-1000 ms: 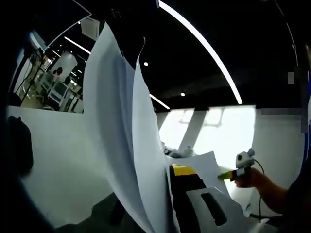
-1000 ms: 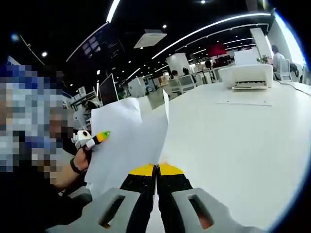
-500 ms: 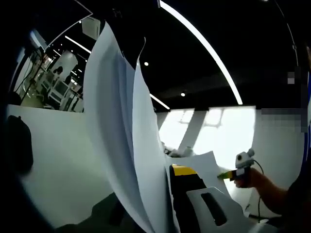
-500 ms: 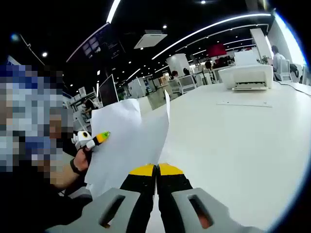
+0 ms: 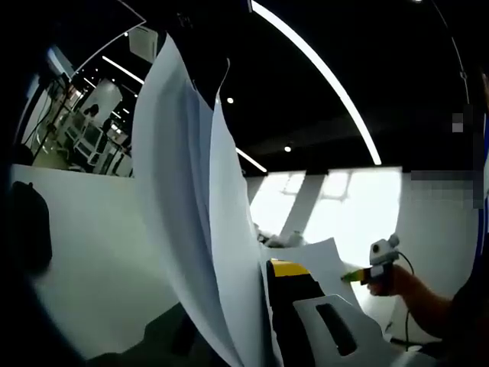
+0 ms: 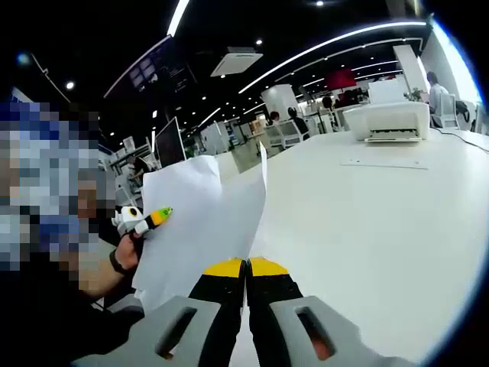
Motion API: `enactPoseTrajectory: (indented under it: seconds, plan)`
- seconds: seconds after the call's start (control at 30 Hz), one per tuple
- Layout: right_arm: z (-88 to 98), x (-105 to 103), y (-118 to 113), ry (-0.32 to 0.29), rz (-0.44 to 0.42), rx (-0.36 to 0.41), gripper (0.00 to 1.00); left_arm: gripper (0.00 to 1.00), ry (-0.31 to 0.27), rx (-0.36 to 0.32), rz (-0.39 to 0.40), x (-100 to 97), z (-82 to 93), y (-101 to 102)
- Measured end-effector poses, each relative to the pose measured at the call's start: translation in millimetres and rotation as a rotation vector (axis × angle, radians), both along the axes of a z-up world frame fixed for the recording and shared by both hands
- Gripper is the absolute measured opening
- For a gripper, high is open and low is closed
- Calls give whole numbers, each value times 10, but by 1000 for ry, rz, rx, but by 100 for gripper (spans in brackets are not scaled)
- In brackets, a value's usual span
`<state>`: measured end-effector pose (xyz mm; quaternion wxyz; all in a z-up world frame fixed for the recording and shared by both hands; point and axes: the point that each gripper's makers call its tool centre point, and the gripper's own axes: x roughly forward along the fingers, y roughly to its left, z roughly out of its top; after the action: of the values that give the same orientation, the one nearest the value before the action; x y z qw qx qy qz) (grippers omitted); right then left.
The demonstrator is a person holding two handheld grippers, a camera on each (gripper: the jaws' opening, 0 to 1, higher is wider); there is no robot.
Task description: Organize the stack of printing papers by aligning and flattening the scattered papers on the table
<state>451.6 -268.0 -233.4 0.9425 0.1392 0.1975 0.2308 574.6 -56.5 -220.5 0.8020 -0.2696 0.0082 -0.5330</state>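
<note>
Papers [image 6: 200, 222] stand nearly upright off the white desk [image 6: 367, 222], held between my two grippers. In the right gripper view, my right gripper [image 6: 246, 269] has its yellow-tipped fingers pressed together with no gap, pinching the lower edge of the sheets. The sheets fan upward and left from there, their top edges uneven, one corner rising to a point above the rest. To the left, my other hand [image 6: 126, 256] holds the left gripper at the far side edge of the sheets.

To the right of the papers the desk surface lies bare and wide. A white printer [image 6: 393, 120] sits well away near its far edge, and a single flat sheet [image 6: 383, 163] lies in front of it.

In the left gripper view, the papers [image 5: 195, 222] rise tall just beside the one visible finger [image 5: 294, 294] of my left gripper and hide its partner, so I cannot tell how far it is closed. Sheet edges splay apart at the top. Past them, my right hand [image 5: 393, 281] grips the right gripper.
</note>
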Motion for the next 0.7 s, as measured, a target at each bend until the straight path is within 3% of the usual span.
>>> enactPoseTrajectory:
  seconds: [0.2, 0.5, 0.7]
  plan:
    - [6, 36, 1, 9, 3, -16, 0, 9, 0, -1, -2, 0, 3, 1]
    - [196, 116, 70, -38, 36, -40, 0, 9, 9, -10, 2, 26, 4, 12]
    - [202, 328, 83, -74, 79, -86, 0, 9, 13, -3, 3, 23, -5, 0]
